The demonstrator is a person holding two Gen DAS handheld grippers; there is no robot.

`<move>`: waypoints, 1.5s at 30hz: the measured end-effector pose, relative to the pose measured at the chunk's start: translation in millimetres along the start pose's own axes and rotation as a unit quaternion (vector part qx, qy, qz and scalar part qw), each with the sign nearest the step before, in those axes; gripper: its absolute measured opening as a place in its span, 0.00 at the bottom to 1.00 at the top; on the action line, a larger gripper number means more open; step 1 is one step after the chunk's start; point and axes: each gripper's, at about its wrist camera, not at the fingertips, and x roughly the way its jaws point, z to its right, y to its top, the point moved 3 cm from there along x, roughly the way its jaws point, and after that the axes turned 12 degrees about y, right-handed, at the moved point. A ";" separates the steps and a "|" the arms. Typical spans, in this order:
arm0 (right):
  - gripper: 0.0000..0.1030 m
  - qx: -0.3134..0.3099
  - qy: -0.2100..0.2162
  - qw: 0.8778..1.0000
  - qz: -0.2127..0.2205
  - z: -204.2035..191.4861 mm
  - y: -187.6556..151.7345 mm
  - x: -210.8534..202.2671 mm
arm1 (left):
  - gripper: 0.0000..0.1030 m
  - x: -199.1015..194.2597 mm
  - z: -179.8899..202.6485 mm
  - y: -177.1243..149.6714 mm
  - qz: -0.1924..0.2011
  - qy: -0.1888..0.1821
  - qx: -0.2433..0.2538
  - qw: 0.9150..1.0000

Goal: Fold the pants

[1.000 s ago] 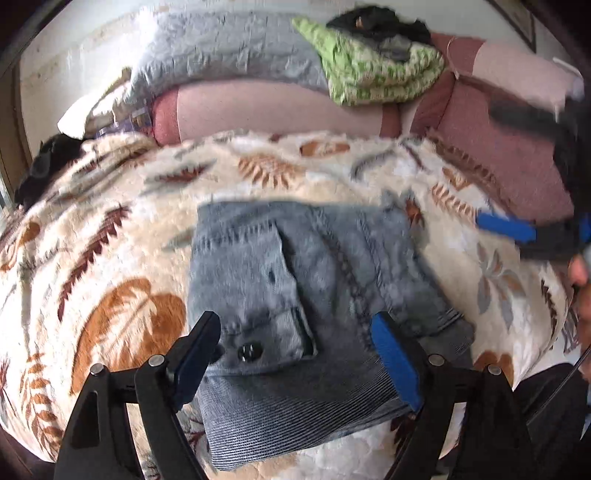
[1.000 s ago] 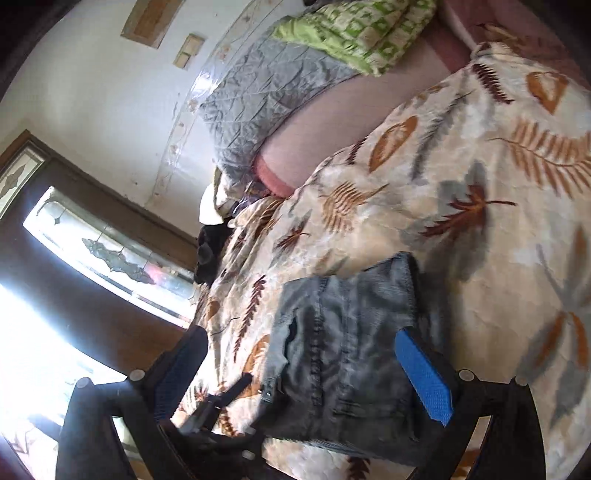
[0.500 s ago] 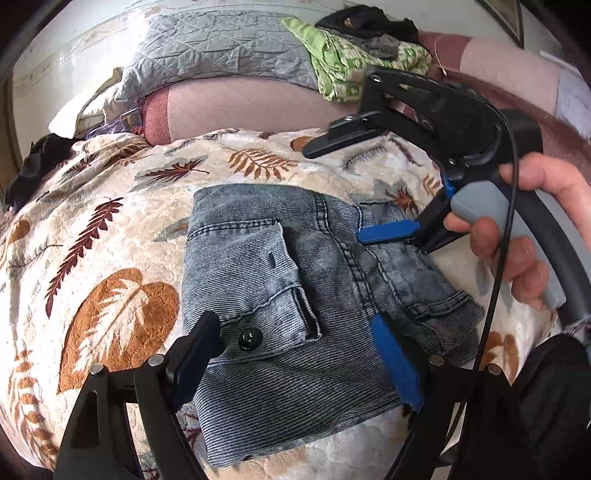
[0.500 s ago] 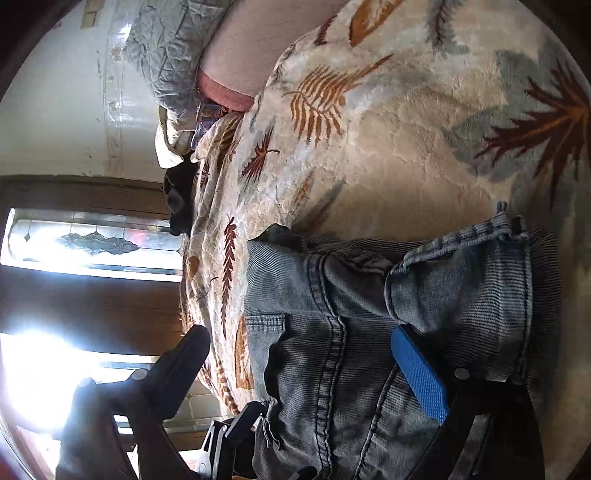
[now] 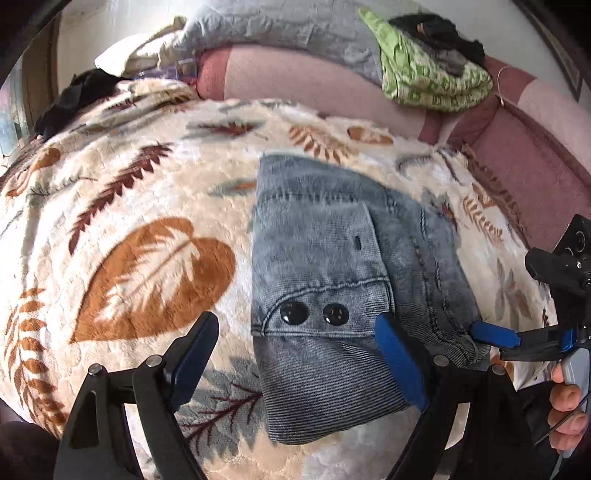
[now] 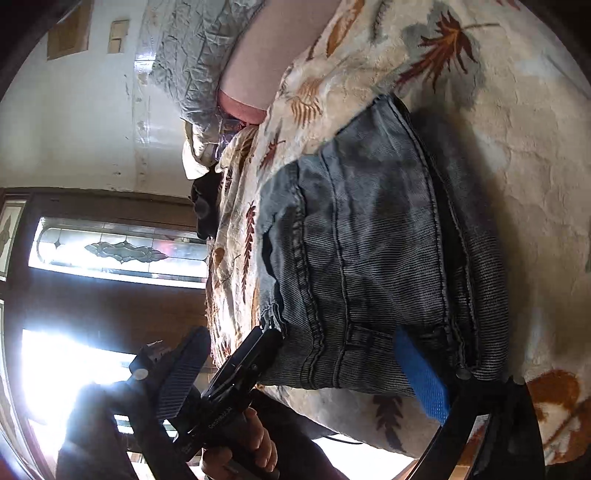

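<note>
Folded grey-blue denim pants (image 5: 332, 266) lie on a leaf-patterned blanket (image 5: 147, 206), with two black buttons facing me. My left gripper (image 5: 295, 365) hovers over their near edge and its jaws are opening. One blue pad is above the denim and the other is above the blanket; neither presses the cloth. My right gripper (image 5: 524, 302) is at the pants' right edge, held by a hand (image 5: 565, 398). In the right wrist view this gripper (image 6: 303, 373) stands wide open, and its blue fingertip (image 6: 421, 380) is against the pants' (image 6: 369, 240) hem.
A pink bolster (image 5: 295, 85), a grey quilt (image 5: 295, 33) and a green cloth (image 5: 436, 81) with dark clothes on it line the far side. A dark garment (image 5: 74, 96) lies at the far left. A bright window (image 6: 118, 251) is beyond the bed's edge.
My right gripper has come down from above the pants to their right edge. In the left wrist view the pants have shifted to the right and the view has rolled slightly.
</note>
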 end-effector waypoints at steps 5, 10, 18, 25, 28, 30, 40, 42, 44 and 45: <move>0.98 -0.025 0.000 0.999 -0.020 1.1 -13.7 9.8 | 0.86 13.6 12.1 -14.1 -0.037 0.019 0.044 0.998; 0.98 -0.001 0.000 1.000 -0.013 6.2 -11.6 7.6 | 0.88 12.7 11.6 -16.2 -0.023 0.021 0.045 0.999; 0.98 -0.076 0.005 0.996 -0.044 -63.5 52.9 35.0 | 0.89 17.6 7.9 -17.5 -0.035 0.002 0.033 0.999; 0.98 -0.012 -0.073 0.994 -0.083 6.2 91.5 93.9 | 0.89 20.1 6.3 -17.5 -0.041 -0.014 0.029 0.999; 0.98 -0.001 -0.040 0.998 -0.056 13.5 89.3 84.5 | 0.89 20.6 5.1 -17.8 -0.042 -0.019 0.028 0.999; 0.98 -0.019 -0.061 0.996 -0.064 1.1 82.4 77.3 | 0.89 21.9 4.0 -17.5 -0.045 -0.022 0.025 0.998; 0.98 -0.037 -0.036 0.997 -0.051 14.0 4.9 32.4 | 0.89 19.6 4.7 -17.8 -0.043 -0.020 0.020 0.999; 0.98 -0.022 -0.026 0.999 -0.040 5.6 4.5 23.8 | 0.89 10.7 -0.9 -13.6 -0.029 -0.027 0.001 0.999; 0.98 -0.033 0.000 0.999 -0.022 -7.8 2.2 13.7 | 0.89 0.8 -6.9 -8.3 -0.004 -0.022 -0.015 1.000; 0.98 -0.043 0.007 0.999 -0.020 -12.4 -1.4 10.4 | 0.89 -1.8 -8.9 -6.4 0.004 -0.017 -0.020 1.000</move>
